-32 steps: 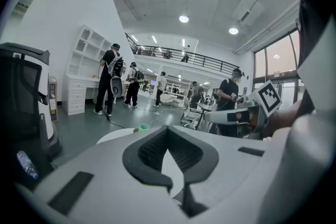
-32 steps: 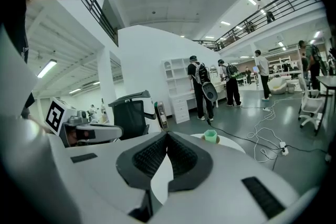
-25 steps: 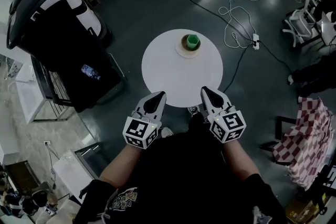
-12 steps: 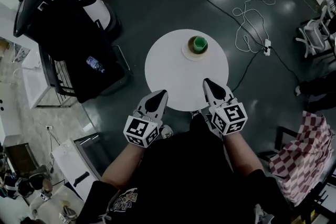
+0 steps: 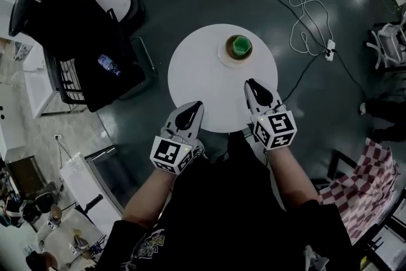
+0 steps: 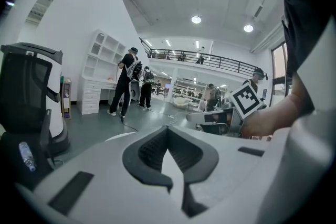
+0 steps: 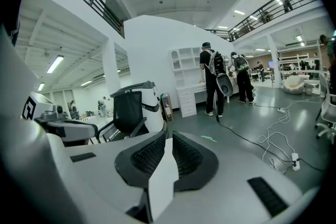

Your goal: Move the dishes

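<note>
White table (image 5: 209, 85) holds a green cup (image 5: 240, 46) upright on a saucer (image 5: 224, 58); left hand-held gripper (image 5: 193, 106) and right hand-held gripper (image 5: 250, 82) are closed.

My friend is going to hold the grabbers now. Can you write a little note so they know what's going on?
Left gripper: shut, holding nothing, at the near edge of the round white table.
Right gripper: shut, holding nothing, over the near right part of the table.
Dishes: a green cup sits on a small plate at the far side of the table, apart from both grippers.
Done: nothing picked up yet.
Left to do: open a gripper, reach across, take hold of the dishes and move them. The pictures don't show where they should go.
</note>
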Demonstrator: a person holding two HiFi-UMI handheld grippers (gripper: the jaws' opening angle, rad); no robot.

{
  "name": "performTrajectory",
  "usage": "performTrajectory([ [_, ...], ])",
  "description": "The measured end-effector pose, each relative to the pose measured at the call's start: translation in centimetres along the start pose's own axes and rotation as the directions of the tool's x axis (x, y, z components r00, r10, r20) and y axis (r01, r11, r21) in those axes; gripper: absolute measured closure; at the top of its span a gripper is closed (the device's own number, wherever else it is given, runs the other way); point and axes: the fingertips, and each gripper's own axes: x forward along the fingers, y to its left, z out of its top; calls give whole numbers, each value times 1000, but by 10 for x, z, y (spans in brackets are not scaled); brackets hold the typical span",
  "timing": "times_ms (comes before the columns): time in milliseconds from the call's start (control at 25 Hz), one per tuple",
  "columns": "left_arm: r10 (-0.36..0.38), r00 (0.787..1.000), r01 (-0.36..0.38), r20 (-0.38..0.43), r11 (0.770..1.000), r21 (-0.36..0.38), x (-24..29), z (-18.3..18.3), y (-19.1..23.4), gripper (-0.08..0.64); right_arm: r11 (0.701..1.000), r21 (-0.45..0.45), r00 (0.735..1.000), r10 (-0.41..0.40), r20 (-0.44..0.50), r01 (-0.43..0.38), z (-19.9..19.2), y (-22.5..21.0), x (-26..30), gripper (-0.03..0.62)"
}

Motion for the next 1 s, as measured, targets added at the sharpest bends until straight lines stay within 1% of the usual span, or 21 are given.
performTrajectory([
  [40, 2, 1000, -2, -3, 1000, 5, 5, -1, 0, 555, 1000, 1, 1000, -1, -7, 1, -2, -6, 6, 538],
  [80, 4, 1000, -3, -6, 1000, 10, 11, -2, 0, 555, 1000, 4, 1000, -1, -14, 1, -4, -12, 11, 467],
  [120, 6, 1000, -5, -9, 1000, 16, 17, -3, -1, 555, 1000, 7, 1000, -4, -22, 4, -6, -19, 17, 424],
  [200, 11, 1000, -10, -20, 1000, 25, 30, -5, -1, 555, 1000, 8, 999, -14, -37, 15, -9, -33, 29, 385],
  [440, 34, 998, -32, -50, 999, 23, 62, -14, -1, 555, 1000, -14, 995, -26, -92, 25, -21, -71, 65, 340],
  [720, 64, 996, -63, -68, 998, 17, 86, -22, -6, 555, 999, -47, 981, -31, -192, 22, -49, -103, 111, 297],
  [1000, 116, 991, -116, -70, 993, 3, 95, -25, -5, 555, 996, -83, 964, -53, -260, 32, -67, -120, 149, 287],
])
